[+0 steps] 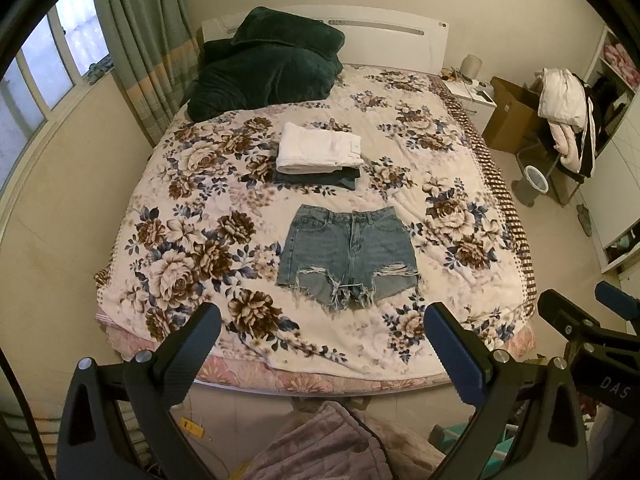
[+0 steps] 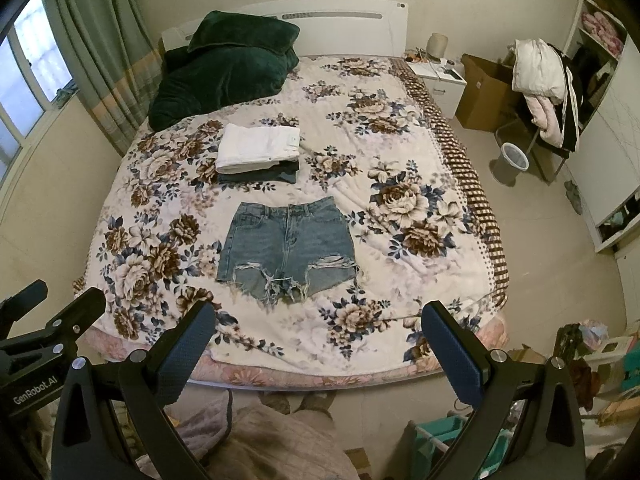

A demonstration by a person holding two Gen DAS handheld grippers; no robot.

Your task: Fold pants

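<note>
A pair of blue denim shorts with frayed hems lies flat and unfolded on the floral bedspread, waistband away from me. The shorts also show in the right wrist view. My left gripper is open and empty, held high above the near edge of the bed, well short of the shorts. My right gripper is open and empty at the same height, to the right of the left one. Beyond the shorts sits a stack of folded clothes, white on top of dark, which the right wrist view also shows.
A dark green blanket and pillow are piled at the head of the bed. A nightstand, cardboard box, clothes-laden chair and bin stand on the floor right of the bed. Window and curtain on the left.
</note>
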